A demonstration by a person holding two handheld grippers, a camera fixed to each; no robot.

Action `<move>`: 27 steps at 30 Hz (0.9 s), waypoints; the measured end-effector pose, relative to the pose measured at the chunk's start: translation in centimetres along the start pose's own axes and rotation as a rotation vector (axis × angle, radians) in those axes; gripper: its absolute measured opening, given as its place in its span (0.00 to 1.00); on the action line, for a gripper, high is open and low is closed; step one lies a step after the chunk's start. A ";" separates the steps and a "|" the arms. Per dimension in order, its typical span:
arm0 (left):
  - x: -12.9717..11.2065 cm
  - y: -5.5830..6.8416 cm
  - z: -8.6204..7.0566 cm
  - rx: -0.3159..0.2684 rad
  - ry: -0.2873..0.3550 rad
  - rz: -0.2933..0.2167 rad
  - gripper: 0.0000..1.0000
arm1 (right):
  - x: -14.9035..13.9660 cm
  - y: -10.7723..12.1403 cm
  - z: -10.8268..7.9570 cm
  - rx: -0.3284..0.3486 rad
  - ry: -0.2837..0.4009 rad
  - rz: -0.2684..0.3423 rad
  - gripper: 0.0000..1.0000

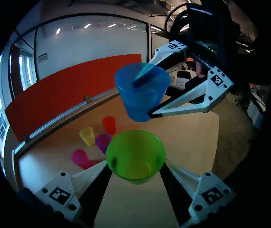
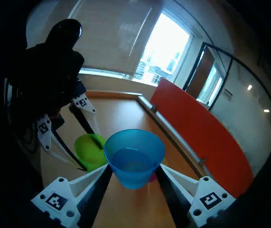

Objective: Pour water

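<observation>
Hold green cup [image 1: 135,152] steady in clamped left gripper [image 1: 135,169]; tip blue cup [image 2: 134,157], clamped in right gripper [image 2: 134,173], slowly above it

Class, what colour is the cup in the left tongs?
The cup is green; the left gripper view shows it best.

An office-like workroom: a long wooden table [image 1: 196,140] has a red partition panel [image 1: 70,87] along its edge, glass walls [image 1: 89,41] above that panel, and a bright window [image 2: 165,49] beyond the table's end.

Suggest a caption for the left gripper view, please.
Left gripper holds green cup; right gripper holds blue cup beyond it.
</observation>
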State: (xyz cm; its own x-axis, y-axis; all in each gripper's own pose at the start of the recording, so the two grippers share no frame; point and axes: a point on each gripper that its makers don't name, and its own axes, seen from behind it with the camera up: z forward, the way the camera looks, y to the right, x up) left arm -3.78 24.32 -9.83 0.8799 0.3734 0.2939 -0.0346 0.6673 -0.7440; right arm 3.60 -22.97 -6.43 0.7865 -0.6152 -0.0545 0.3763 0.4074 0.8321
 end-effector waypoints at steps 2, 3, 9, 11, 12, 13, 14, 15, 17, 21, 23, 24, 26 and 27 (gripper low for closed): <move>0.1 0.1 0.0 -0.001 0.001 0.003 0.82 | 0.0 -0.1 0.1 0.005 -0.003 -0.019 0.83; 0.1 0.1 0.0 -0.002 0.002 0.003 0.82 | 0.0 -0.1 0.1 0.008 -0.005 -0.030 0.83; 0.2 0.4 0.0 -0.007 0.006 0.003 0.82 | 0.1 -0.5 0.2 0.020 -0.012 -0.089 0.82; 0.2 0.5 0.0 -0.008 0.007 0.005 0.82 | 0.1 -0.6 0.2 0.021 -0.014 -0.105 0.83; 0.2 0.5 0.0 -0.009 0.007 0.006 0.82 | 0.1 -0.6 0.3 0.021 -0.015 -0.115 0.82; 0.2 0.6 0.0 -0.009 0.008 0.007 0.82 | 0.1 -0.6 0.3 0.021 -0.017 -0.125 0.82; 0.3 0.6 0.0 -0.010 0.009 0.008 0.82 | 0.1 -0.6 0.3 0.021 -0.018 -0.134 0.83; 0.3 0.7 -0.1 -0.010 0.009 0.008 0.81 | 0.1 -0.6 0.3 0.021 -0.021 -0.146 0.83; 0.3 0.8 -0.1 -0.011 0.010 0.007 0.82 | 0.1 -0.7 0.3 0.021 -0.025 -0.167 0.82; 0.3 0.9 -0.2 -0.010 0.014 0.006 0.82 | 0.1 -0.9 0.3 0.023 -0.031 -0.205 0.82; 0.4 1.0 -0.2 -0.009 0.015 0.005 0.82 | 0.2 -1.0 0.3 0.023 -0.032 -0.217 0.82; 0.4 1.0 -0.2 -0.010 0.016 0.004 0.82 | 0.3 -1.0 0.3 0.023 -0.032 -0.222 0.82; 0.4 1.1 -0.3 -0.010 0.018 0.002 0.82 | 0.3 -1.1 0.3 0.023 -0.033 -0.232 0.83; 0.5 1.2 -0.3 -0.010 0.020 0.001 0.82 | 0.4 -1.1 0.3 0.022 -0.034 -0.237 0.83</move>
State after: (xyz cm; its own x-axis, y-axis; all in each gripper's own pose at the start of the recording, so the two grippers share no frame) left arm -3.27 25.09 -10.72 0.8890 0.3614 0.2812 -0.0313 0.6605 -0.7502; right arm 3.34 -23.84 -7.20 0.6601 -0.7145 -0.2316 0.5374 0.2338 0.8103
